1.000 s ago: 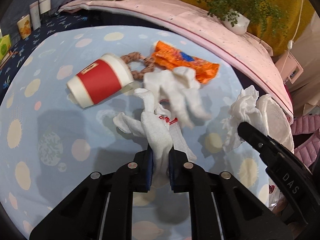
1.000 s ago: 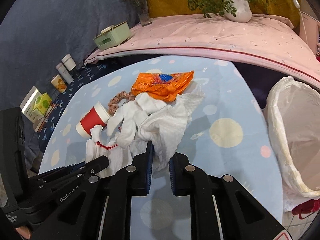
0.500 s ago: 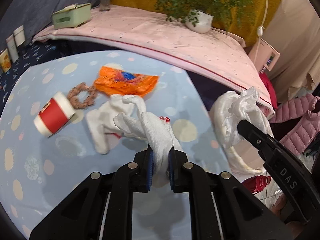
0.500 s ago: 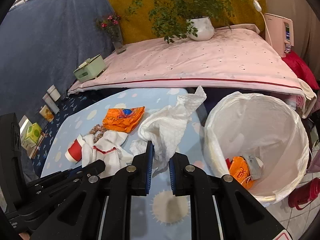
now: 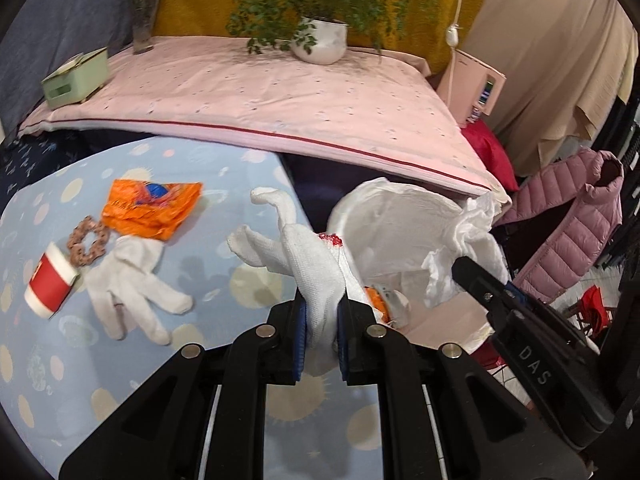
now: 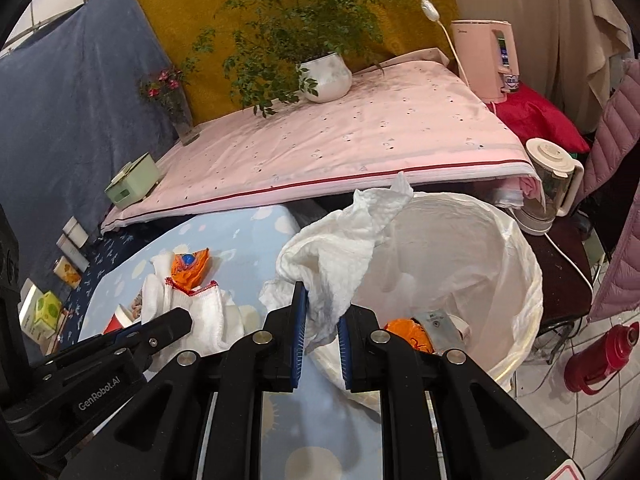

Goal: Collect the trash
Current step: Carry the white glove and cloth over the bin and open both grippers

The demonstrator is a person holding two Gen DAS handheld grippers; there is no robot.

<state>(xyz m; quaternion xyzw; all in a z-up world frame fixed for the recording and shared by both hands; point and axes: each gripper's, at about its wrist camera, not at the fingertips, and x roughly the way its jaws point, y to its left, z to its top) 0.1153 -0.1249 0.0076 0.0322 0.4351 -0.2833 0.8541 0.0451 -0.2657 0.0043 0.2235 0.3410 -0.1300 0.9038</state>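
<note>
Left hand-held gripper: blue pads clamped on a white knit glove with a red cuff edge, its fingers sticking up and left, lifted clear of the bench. It hangs by the bench's right edge, beside the bin.

Right hand-held gripper: pads clamped on a crumpled white paper towel, held at the near-left rim of the bin.

Bin: white liner, standing just right of the bench; an orange wrapper and a small packet lie at the bottom.

Left on the blue spotted bench cloth: second white glove lying flat, orange snack bag, brown scrunchie, red paper cup on its side.
</note>
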